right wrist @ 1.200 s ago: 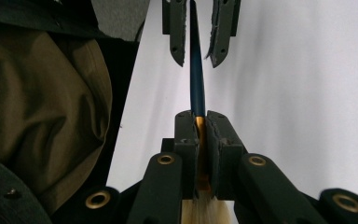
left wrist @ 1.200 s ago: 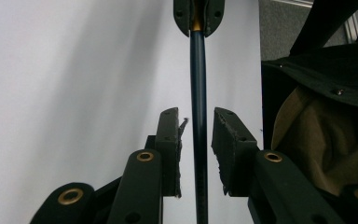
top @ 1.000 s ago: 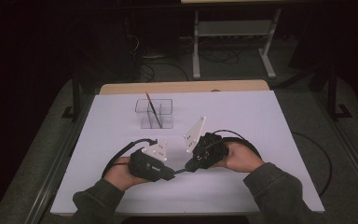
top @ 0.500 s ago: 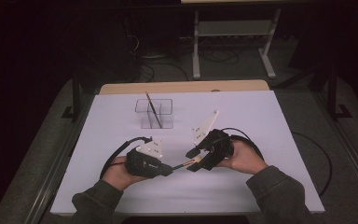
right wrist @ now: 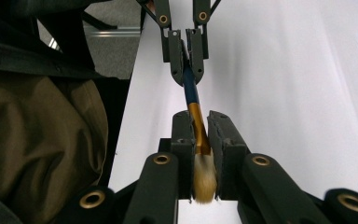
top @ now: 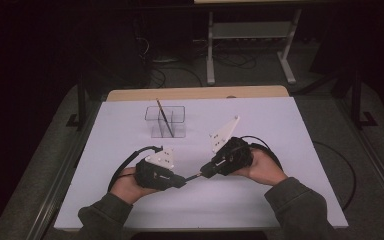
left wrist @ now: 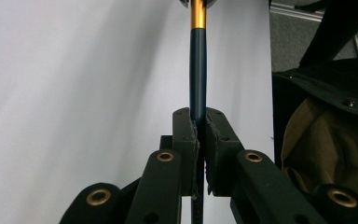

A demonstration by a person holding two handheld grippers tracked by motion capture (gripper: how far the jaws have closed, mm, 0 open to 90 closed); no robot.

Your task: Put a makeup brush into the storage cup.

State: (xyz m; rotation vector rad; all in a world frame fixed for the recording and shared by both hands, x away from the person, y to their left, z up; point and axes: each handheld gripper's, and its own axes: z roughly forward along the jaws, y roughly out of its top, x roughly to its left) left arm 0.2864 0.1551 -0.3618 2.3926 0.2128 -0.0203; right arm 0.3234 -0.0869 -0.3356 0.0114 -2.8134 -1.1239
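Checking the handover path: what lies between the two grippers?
One paintbrush bridges left gripper and right gripper, seen in the right gripper view.

Overall: high view dim; room beyond table (top: 300,130) near black, table sheet the one bright patch.
Light src: from overhead, falls evenly on sheet; far edge and near edge abt same brightness.
Shadows: soft, short, just under both hands; no hard edges.
Glare: none on sheet; faint shine on clear box (top: 166,121) walls.
Left gripper view: sheet washed pale, greyer twd left; near links soft, brush handle (left wrist: 197,70) sharp.
Right gripper view: bristles (right wrist: 204,179) slightly blurred, far bg soft.
Distortion: mild wide-angle stretch at gripper-view edges.
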